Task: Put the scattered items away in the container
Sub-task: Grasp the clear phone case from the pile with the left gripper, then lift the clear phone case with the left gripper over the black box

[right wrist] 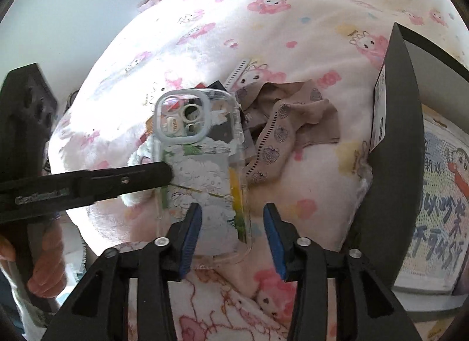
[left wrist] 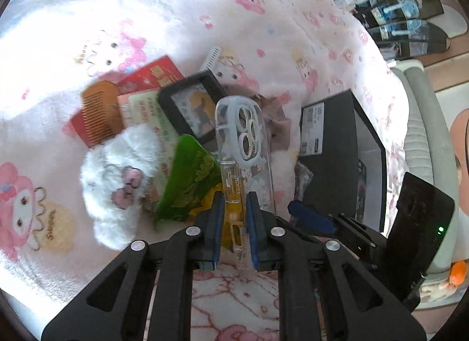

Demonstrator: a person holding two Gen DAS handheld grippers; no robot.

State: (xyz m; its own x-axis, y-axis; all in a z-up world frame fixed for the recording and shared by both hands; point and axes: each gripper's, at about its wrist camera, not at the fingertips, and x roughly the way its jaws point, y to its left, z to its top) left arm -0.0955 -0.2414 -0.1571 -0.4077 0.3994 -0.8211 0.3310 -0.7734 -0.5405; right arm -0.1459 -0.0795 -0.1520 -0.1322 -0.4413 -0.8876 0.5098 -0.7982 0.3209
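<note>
My left gripper [left wrist: 234, 209] is shut on the edge of a clear phone case [left wrist: 237, 141] and holds it upright above the pile. The case also shows in the right wrist view [right wrist: 202, 171], with the left gripper's black finger [right wrist: 117, 182] across it. My right gripper [right wrist: 233, 223] is open and empty, its jaws just below and right of the case. On the pink cartoon blanket [left wrist: 88, 18] lie a white plush toy [left wrist: 117, 176], a wooden comb [left wrist: 99, 112], a green packet [left wrist: 187, 176], red and green cards [left wrist: 152, 77], a black framed picture [left wrist: 190, 106] and beige socks [right wrist: 281, 127]. The black box [left wrist: 340, 147] stands at the right.
The black box's wall [right wrist: 395, 141] stands close on the right of my right gripper. A white toothed strip [left wrist: 212, 58] lies behind the pile. Beyond the bed edge are a printed bag [right wrist: 439, 212] and shelves [left wrist: 395, 9].
</note>
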